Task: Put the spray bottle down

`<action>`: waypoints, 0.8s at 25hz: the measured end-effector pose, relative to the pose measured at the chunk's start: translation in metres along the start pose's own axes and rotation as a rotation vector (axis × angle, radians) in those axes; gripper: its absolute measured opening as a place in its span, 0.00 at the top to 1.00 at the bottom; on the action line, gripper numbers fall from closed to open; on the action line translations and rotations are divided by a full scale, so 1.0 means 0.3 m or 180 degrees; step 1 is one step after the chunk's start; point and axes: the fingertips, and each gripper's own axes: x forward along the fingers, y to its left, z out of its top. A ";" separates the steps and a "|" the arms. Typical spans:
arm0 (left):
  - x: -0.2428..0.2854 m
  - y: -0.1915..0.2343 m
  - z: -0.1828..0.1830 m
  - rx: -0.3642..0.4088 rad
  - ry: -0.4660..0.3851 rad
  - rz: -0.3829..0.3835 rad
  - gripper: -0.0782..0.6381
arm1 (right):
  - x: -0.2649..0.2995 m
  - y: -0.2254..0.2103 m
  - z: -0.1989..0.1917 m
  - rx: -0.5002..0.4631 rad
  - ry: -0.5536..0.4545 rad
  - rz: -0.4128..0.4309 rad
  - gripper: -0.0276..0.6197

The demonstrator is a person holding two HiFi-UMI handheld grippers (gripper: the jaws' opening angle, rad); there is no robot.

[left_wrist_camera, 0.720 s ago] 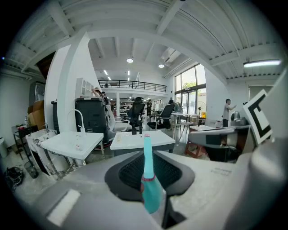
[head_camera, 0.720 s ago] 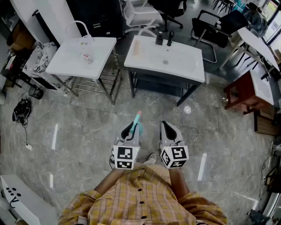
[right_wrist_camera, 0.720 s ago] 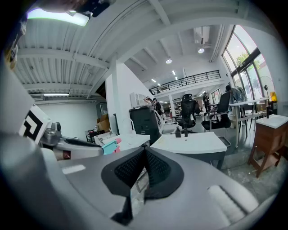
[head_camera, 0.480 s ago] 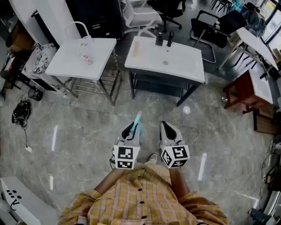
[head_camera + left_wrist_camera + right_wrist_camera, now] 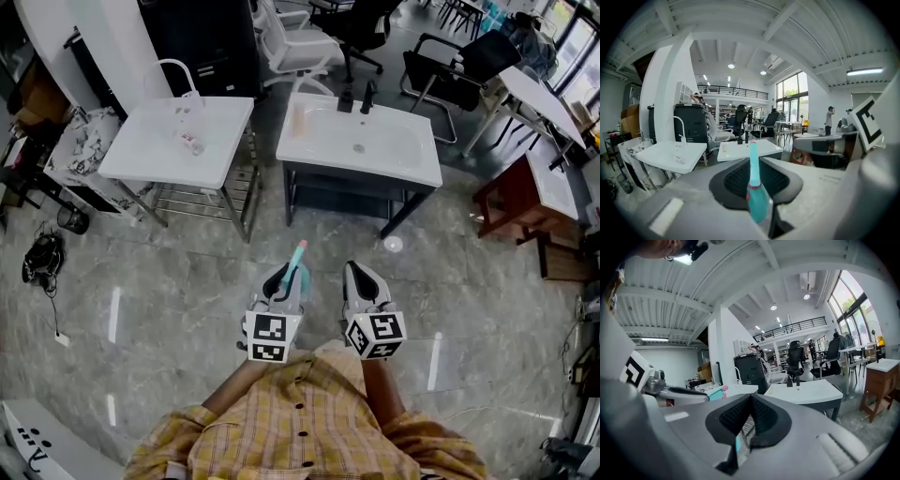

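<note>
In the head view my left gripper [image 5: 284,281] is shut on the spray bottle [image 5: 294,261], a teal bottle with a thin neck and a pink tip that sticks out forward past the fingers. The left gripper view shows the spray bottle [image 5: 754,187] upright between the dark pads, its body pinched low between them. My right gripper [image 5: 359,278] hovers beside it at the same height, shut and holding nothing; its pads [image 5: 740,416] meet at the tips. Both are held in the air above the grey floor, in front of the person's checked shirt.
A white washbasin stand [image 5: 412,159] with a black tap [image 5: 367,97] is straight ahead. A second white basin [image 5: 141,150] on a metal rack stands to its left. Office chairs [image 5: 300,42] are behind them, and a brown wooden table [image 5: 511,202] is at the right.
The two white basins sit slightly lower and nearer in the head view. Both grippers keep their pose, and the bottle is still held.
</note>
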 end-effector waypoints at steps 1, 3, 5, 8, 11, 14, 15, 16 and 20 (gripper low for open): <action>-0.004 0.018 0.002 -0.0006 -0.0017 -0.0015 0.80 | 0.009 0.012 0.002 -0.0002 -0.0017 -0.0028 0.95; -0.007 0.049 0.000 -0.0022 -0.0038 -0.0039 0.80 | 0.024 0.033 0.003 -0.0018 -0.0039 -0.0079 0.95; -0.005 0.072 -0.007 -0.0036 -0.0039 -0.0065 0.80 | 0.038 0.046 0.005 -0.0029 -0.0042 -0.0120 0.95; 0.003 0.092 -0.006 -0.0055 -0.0039 -0.0099 0.80 | 0.059 0.053 0.013 -0.0045 -0.0033 -0.0150 0.95; 0.022 0.107 -0.004 -0.0064 -0.0037 -0.0112 0.80 | 0.086 0.049 0.014 -0.0057 -0.0017 -0.0151 0.95; 0.049 0.129 -0.002 -0.0049 -0.0028 -0.0127 0.80 | 0.122 0.047 0.010 -0.0046 -0.0002 -0.0140 0.95; 0.061 0.142 -0.002 -0.0044 -0.0020 -0.0128 0.80 | 0.140 0.047 0.010 -0.0040 -0.0002 -0.0134 0.95; 0.075 0.156 -0.002 -0.0038 -0.0012 -0.0125 0.80 | 0.161 0.045 0.011 -0.0032 -0.0006 -0.0128 0.95; 0.156 0.209 0.013 0.0007 0.0010 -0.0123 0.80 | 0.263 0.017 0.018 0.0021 -0.0016 -0.0098 0.95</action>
